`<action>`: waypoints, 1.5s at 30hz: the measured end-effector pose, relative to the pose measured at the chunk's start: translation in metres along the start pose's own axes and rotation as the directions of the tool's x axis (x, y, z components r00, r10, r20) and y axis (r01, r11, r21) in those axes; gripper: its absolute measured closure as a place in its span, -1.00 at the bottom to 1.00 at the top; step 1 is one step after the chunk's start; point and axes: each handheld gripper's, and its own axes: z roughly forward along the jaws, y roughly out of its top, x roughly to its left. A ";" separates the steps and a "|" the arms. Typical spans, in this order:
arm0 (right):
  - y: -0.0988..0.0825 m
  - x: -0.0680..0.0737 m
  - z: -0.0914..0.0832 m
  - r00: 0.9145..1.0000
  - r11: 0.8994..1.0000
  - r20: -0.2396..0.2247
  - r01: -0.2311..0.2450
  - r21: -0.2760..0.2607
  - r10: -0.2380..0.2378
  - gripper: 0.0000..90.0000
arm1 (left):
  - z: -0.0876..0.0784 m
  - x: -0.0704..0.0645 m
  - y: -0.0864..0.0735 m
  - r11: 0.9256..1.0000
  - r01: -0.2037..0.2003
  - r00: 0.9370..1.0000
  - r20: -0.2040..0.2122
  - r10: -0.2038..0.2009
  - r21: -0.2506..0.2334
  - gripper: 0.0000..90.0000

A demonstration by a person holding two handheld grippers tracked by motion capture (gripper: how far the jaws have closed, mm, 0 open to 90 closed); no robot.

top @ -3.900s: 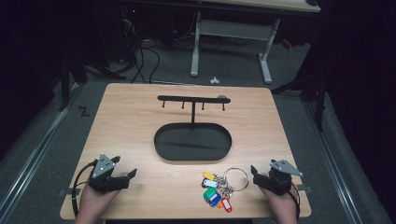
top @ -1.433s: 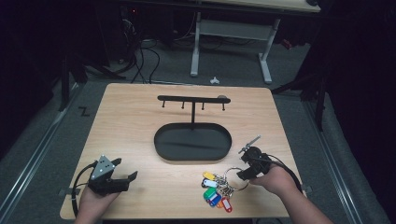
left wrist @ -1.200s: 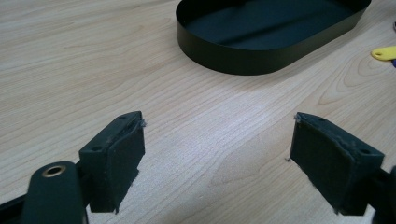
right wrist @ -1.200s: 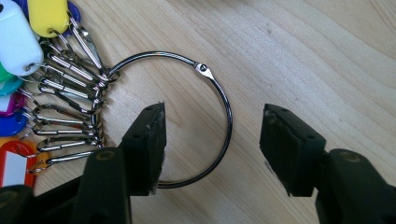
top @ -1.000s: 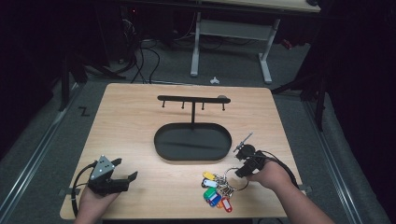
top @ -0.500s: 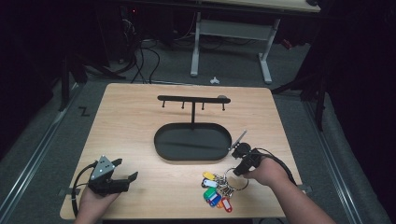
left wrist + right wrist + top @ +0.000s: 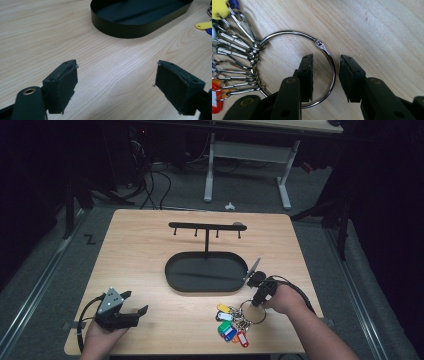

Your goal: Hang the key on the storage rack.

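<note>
The right gripper [image 7: 325, 77] points down at the table with its jaws parted, one inside and one outside the wire of a large silver metal key ring [image 7: 332, 75]; the pads stand just off the wire, not closed on it. In the high view this right gripper [image 7: 260, 292] sits near the table's front right, the person's right hand [image 7: 282, 299] wrapped around it and the forearm slanting in from the bottom edge. The ring lies flat on the light wooden table [image 7: 150, 250], and a cluster of small snap hooks and coloured plastic key tags [image 7: 231, 325] in yellow, white, green, blue, orange and red fans from its left side. In the right gripper view the tags are cut off at the left edge.

Just behind the ring stands a black oval metal tray [image 7: 206, 272] with a thin upright post and a crossbar of short pegs [image 7: 206, 226]; its floor looks bare, though dark.

The left gripper [image 7: 125, 311] rests at the front left, held by the left hand [image 7: 100, 337], its jaws spread wide over bare wood, gripping nothing.
</note>
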 end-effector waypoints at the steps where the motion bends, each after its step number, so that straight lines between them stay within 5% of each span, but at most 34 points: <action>1: 0.001 0.000 0.001 1.000 1.000 -0.007 -0.014 0.009 0.014 0.45 | 0.000 0.000 0.000 1.000 -0.002 1.000 0.000 0.002 0.005 -0.58; 16: 0.006 0.002 0.004 0.998 0.997 0.014 0.066 0.033 -0.066 0.57 | 0.000 -0.001 0.000 1.000 0.002 1.000 0.012 -0.002 0.001 -0.57; 20: 0.008 0.004 0.004 0.997 0.996 0.011 0.075 0.041 -0.076 0.78 | 0.000 -0.001 0.000 1.000 0.002 1.000 0.013 -0.002 0.003 -0.56; 45: 0.005 0.001 0.004 0.998 0.998 -0.022 0.054 0.021 -0.053 0.94 | -0.003 0.001 0.000 1.000 0.008 1.000 0.026 -0.008 -0.007 -0.55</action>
